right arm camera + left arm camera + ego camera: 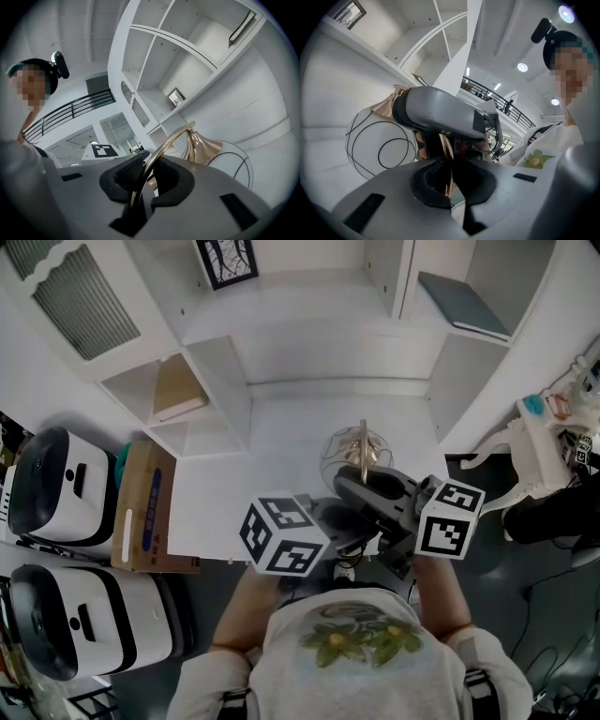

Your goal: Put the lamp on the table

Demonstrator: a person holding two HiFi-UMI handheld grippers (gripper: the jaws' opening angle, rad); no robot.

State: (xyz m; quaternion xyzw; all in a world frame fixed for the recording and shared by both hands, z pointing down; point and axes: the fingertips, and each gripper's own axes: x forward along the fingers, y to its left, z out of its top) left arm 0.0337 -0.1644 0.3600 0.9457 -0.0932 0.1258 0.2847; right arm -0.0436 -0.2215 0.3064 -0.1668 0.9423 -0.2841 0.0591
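The lamp has a curved gold stem (364, 440) and a wire globe shade (345, 452); it hangs just above the white table (272, 451). In the right gripper view, my right gripper (145, 180) is shut on the gold stem (161, 150), with the gold cone (204, 145) and the wire globe (236, 161) beyond. My left gripper (451, 180) is shut on a lower gold part of the lamp (449, 164); the right gripper's grey body (436, 110) crosses just in front, and the wire globe (382, 147) is at the left. In the head view both grippers (352, 498) meet below the shade.
White shelving (211, 381) rises behind the table, holding a book (178, 397), a framed picture (227, 261) and a grey book (464, 304). A cardboard box (145, 507) and two white appliances (56, 488) stand on the floor at the left. Clutter lies at the right edge (553, 437).
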